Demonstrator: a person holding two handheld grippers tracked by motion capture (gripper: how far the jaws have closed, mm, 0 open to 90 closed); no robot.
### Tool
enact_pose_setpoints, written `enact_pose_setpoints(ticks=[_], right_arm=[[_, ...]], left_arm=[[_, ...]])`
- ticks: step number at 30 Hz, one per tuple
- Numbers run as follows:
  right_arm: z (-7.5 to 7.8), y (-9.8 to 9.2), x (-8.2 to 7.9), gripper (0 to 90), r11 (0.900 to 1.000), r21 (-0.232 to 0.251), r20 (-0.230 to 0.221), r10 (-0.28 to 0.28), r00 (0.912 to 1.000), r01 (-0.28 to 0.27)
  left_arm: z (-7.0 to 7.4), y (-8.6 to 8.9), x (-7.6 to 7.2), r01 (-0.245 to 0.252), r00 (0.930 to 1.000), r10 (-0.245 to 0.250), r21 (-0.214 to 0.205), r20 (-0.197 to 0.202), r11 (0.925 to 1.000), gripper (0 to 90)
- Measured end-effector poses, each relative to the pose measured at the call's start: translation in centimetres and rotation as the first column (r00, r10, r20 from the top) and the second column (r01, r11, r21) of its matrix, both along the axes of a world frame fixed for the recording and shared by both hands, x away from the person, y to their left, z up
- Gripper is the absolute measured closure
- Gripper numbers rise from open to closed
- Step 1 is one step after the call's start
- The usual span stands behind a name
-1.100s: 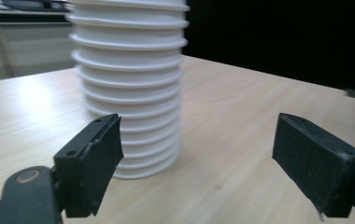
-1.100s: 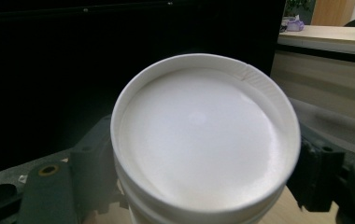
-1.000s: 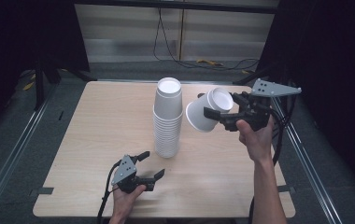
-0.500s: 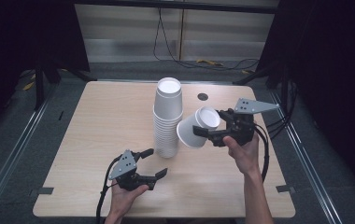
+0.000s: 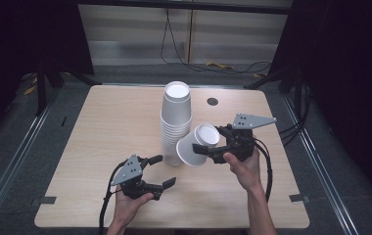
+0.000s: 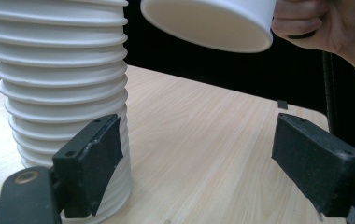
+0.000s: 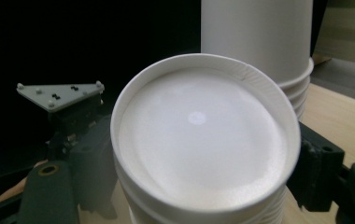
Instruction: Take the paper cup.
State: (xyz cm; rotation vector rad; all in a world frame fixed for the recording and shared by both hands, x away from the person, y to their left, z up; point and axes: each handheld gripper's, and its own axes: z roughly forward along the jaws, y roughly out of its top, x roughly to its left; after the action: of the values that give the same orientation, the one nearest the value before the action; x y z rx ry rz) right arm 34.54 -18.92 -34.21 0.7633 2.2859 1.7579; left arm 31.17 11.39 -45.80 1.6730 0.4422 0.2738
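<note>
My right gripper (image 5: 204,148) clamps a tilted paper cup (image 5: 197,145) beside the stack (image 5: 175,122); next, I set it down. Left gripper (image 5: 163,170) gapes, unloaded.

A fixed high camera looks forward and down over the whole surface (image 5: 101,127). Both gripper cameras sit low and close, sharing with it the cup stack (image 5: 175,122), seen from opposite sides.
</note>
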Motion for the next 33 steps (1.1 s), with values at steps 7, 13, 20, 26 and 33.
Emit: enact_pose_setpoints(ticks=[7,13,20,26,33], right_arm=[[-1.9,0.6,0.1,23.3,0.9983,0.000,-0.041,0.058,0.9975,-0.058],[-3.0,1.4,0.0,23.2,0.9960,-0.014,-0.065,0.087,0.9941,-0.088],[-3.9,1.7,-0.1,23.3,0.9934,-0.012,-0.085,0.112,0.9900,-0.114],[-4.4,2.0,-0.1,23.3,0.9901,0.004,-0.092,0.140,0.9859,-0.140],[-4.9,2.4,-0.2,23.4,0.9878,0.009,-0.098,0.155,0.9830,-0.155]], left_arm=[[0.9,0.0,0.2,0.069,0.9976,-0.069,-0.039,-0.009,0.9969,16.3],[1.4,-0.3,0.3,0.080,0.9968,-0.080,-0.037,0.006,0.9961,15.7],[1.7,-0.6,0.7,0.112,0.9937,-0.112,0.008,0.001,0.9937,15.5],[1.7,-1.1,0.8,0.106,0.9944,-0.106,0.049,-0.005,0.9932,15.5],[1.5,-1.7,1.1,0.146,0.9892,-0.145,0.052,-0.022,0.9880,14.7]])
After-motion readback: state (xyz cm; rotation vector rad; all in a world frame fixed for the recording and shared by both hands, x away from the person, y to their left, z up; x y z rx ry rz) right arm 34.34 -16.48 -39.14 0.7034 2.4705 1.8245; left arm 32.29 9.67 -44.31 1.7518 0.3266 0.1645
